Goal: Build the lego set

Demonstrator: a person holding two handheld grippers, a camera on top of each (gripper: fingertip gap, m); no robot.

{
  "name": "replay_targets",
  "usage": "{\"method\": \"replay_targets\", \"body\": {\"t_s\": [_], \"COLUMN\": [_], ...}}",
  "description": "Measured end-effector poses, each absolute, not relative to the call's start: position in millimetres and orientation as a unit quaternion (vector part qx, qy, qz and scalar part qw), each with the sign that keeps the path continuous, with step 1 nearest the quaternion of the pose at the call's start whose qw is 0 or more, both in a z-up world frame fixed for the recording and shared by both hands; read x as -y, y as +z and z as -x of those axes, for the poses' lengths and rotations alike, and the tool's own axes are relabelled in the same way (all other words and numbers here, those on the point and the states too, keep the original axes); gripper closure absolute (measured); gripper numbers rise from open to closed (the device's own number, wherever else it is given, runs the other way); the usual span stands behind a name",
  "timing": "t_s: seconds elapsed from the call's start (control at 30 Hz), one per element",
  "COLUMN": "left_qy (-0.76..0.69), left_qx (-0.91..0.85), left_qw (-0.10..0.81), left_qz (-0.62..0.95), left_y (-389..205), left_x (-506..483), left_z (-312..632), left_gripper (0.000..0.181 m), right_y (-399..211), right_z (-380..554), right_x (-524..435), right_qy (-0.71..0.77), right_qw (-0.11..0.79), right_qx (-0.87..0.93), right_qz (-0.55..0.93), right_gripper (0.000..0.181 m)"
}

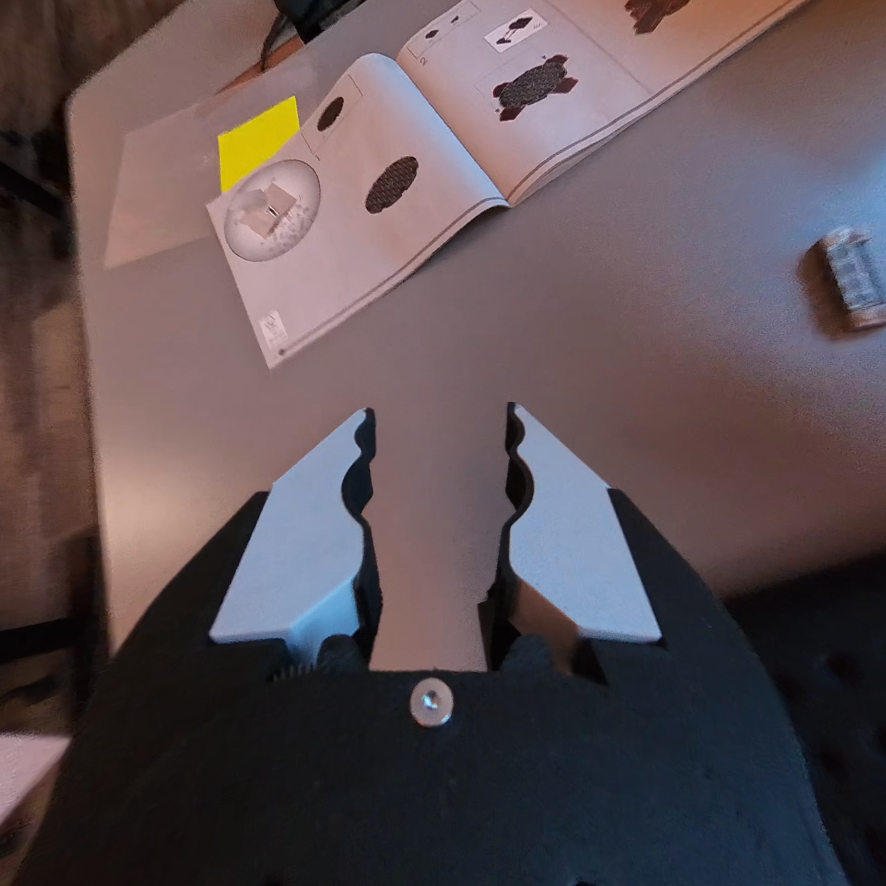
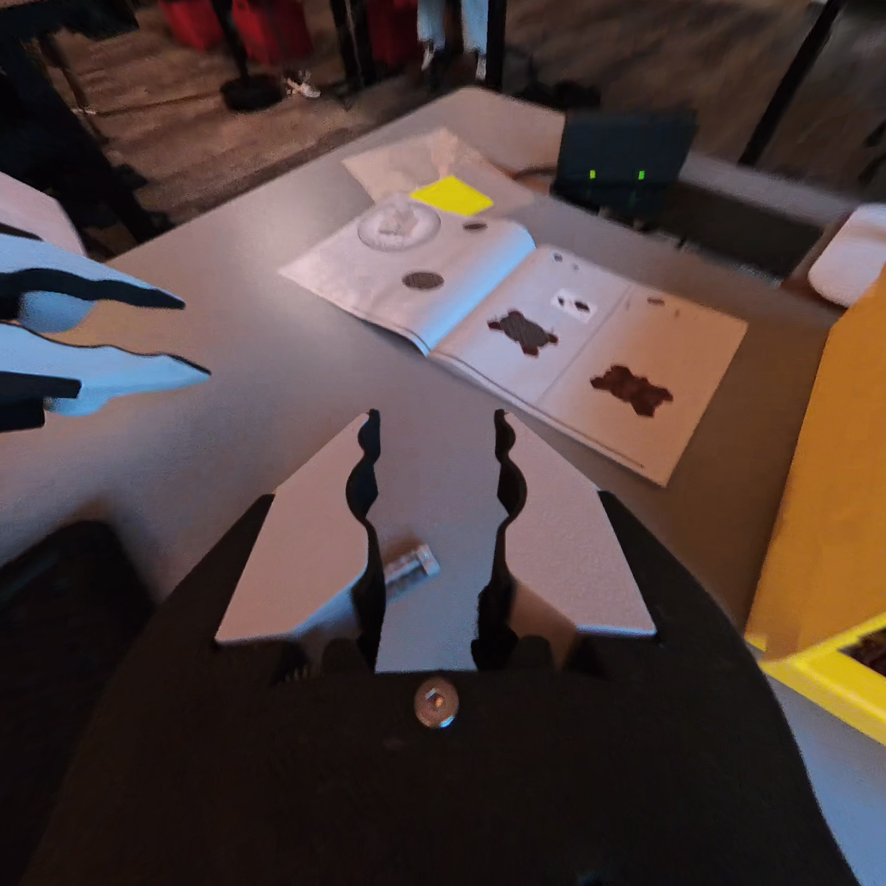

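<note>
Fingers of each hand-held gripper, left (image 1: 441, 412) and right (image 2: 435, 417), stand apart, holding nothing.

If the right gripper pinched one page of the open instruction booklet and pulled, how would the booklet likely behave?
The instruction booklet looks thin and floppy: its left page bulges at the spine, so a pinched page would probably bend or lift alone. Lying flat on the smooth grey table, it would likely slide when pushed.

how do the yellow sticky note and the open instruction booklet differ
The yellow sticky note is small, plain and bright; the open instruction booklet is far larger, pale, with printed dark build pictures. The note lies flat as one sheet, while the booklet's pages arch at the spine. The booklet partly overlaps the note. Both rest on the grey table.
</note>
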State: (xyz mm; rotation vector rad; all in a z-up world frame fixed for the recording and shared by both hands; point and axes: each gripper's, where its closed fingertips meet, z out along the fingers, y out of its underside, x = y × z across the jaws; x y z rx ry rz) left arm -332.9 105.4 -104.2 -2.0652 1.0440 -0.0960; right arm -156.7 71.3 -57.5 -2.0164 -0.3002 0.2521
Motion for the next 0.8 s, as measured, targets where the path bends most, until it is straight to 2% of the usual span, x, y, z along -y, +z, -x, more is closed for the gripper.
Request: {"method": "replay_targets", "body": {"t_s": [0.07, 0.13, 0.17, 0.27, 0.33, 0.57, 0.8], "left_qy": [-0.121, -0.167, -0.168, -0.117, -0.062, -0.047, -0.087], "left_qx": [-0.367, -0.311, -0.289, -0.265, -0.272, -0.267, -0.239], "left_qw": [0.377, 0.359, 0.361, 0.389, 0.391, 0.357, 0.371], "left_qz": [0.842, 0.864, 0.871, 0.875, 0.877, 0.894, 0.893], "left_y": [-108.2, -115.5, -119.6, -130.7, -139.4, -166.3, -172.7], "left_x": [-101.4, -107.9, -113.7, -128.8, -133.4, -138.8, -137.6], "left_z": [343.2, 366.0, 378.9, 408.0, 419.8, 413.1, 404.4], "left_gripper": [0.113, 0.087, 0.078, 0.053, 0.040, 0.027, 0.025], "right_y": [-60.4, -89.4, -105.3, -137.8, -155.6, -166.3, -167.1], "right_z": [182.7, 216.9, 232.1, 257.9, 271.6, 268.0, 268.6], "right_x": [-74.4, -75.9, -76.8, -91.6, -98.9, -119.5, -118.8], "right_qy": [0.076, 0.054, 0.044, 0.002, 0.012, 0.031, 0.034], "right_qw": [0.516, 0.456, 0.427, 0.405, 0.396, 0.399, 0.398], "right_qx": [0.132, 0.162, 0.176, 0.177, 0.164, 0.086, 0.089], "right_qz": [0.843, 0.873, 0.886, 0.897, 0.903, 0.912, 0.912], "right_gripper": [0.122, 0.096, 0.089, 0.084, 0.073, 0.044, 0.042]}}
